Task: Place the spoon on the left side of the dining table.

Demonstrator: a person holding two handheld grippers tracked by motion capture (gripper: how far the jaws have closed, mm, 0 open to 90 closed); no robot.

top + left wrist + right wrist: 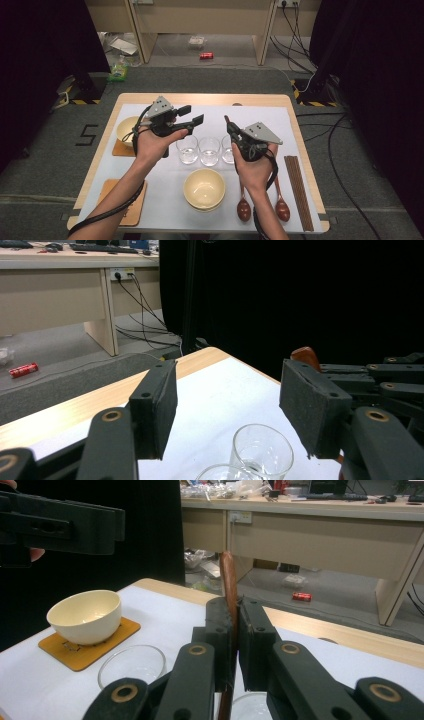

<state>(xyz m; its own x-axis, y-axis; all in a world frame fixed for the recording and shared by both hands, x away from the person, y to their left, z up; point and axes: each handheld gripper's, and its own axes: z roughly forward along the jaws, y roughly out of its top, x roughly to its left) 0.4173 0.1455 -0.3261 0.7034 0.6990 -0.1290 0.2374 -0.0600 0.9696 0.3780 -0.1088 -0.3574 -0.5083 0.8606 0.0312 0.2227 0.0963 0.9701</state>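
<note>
Spoon (229, 587) stands clamped (upright) between right gripper (235, 630) pads.

Three glasses (207, 150) are standing in a row between the two hands, blocking the middle of the surface (260, 107). A bowl (204, 188) is sitting just before them. Behind the glasses, the white mat (215, 117) is lying bare, giving free room for the tongs.

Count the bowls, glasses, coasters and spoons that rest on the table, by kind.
Cream bowls: 2
Clear glasses: 3
Wooden coasters: 2
Wooden spoons: 2
Total: 9
Not counted: the wooden utensil held in the right gripper.
</note>
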